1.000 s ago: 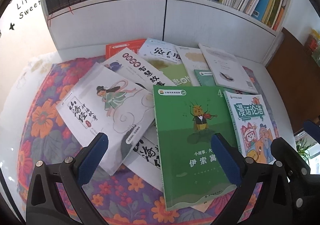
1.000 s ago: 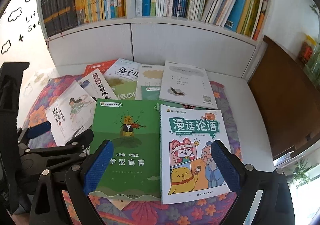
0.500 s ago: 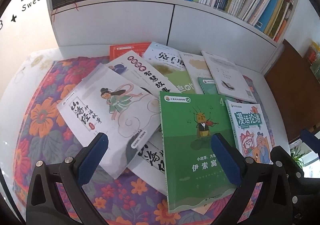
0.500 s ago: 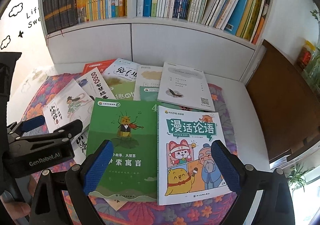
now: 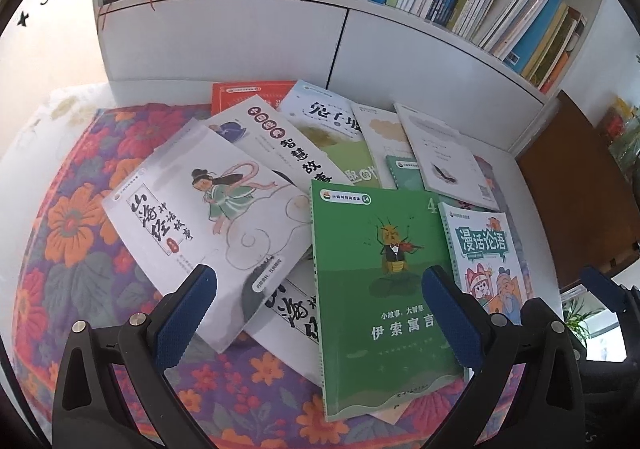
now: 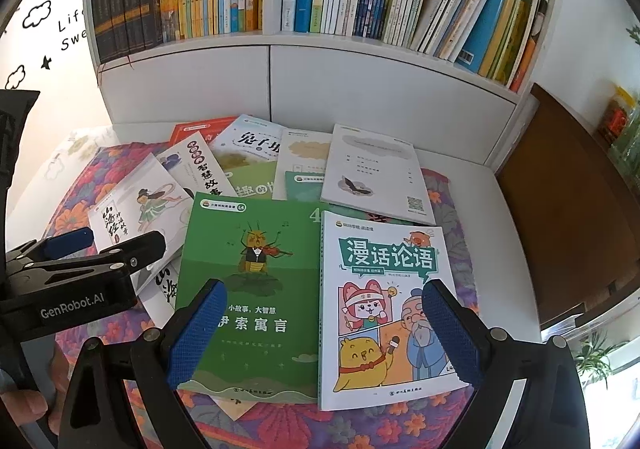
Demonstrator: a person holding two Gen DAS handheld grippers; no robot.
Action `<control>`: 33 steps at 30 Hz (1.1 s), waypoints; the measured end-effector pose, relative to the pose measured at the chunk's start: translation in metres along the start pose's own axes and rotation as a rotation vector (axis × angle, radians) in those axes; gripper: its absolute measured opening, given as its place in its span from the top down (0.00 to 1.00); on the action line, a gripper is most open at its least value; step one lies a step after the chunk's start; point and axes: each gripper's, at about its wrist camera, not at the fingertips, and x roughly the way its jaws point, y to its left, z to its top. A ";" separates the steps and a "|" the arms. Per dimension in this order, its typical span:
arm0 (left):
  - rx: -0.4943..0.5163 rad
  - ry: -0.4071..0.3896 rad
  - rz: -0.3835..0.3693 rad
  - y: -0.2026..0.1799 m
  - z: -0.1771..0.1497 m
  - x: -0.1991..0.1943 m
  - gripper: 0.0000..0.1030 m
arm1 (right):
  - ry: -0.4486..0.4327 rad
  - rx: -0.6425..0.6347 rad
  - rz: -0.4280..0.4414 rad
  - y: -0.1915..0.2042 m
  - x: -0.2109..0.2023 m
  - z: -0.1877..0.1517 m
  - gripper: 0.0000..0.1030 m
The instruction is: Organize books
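Several thin books lie scattered on a floral cloth (image 5: 72,233). A green book (image 5: 380,289) (image 6: 252,289) lies nearest, with a white cartoon book (image 6: 384,305) (image 5: 484,253) to its right. A white book with a painted figure (image 5: 208,225) lies to the left. My left gripper (image 5: 320,317) hovers open over the white and green books, holding nothing. My right gripper (image 6: 324,329) hovers open above the green and cartoon books, empty too. The left gripper (image 6: 68,269) also shows from the side in the right wrist view.
A white bookshelf (image 6: 280,45) full of upright books stands behind the table. A back-cover book with a QR code (image 6: 372,173) and others lie at the far side. A brown cabinet (image 6: 568,209) is to the right. A hand (image 6: 24,405) shows at lower left.
Both grippers drifted slightly back and left, so the books sit a little further right in the left wrist view. No book has moved; both grippers stayed open.
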 end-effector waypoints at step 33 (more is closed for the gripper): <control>0.195 0.187 -0.287 -0.109 -0.057 0.046 0.23 | -0.029 0.222 0.222 -0.146 0.019 -0.029 0.40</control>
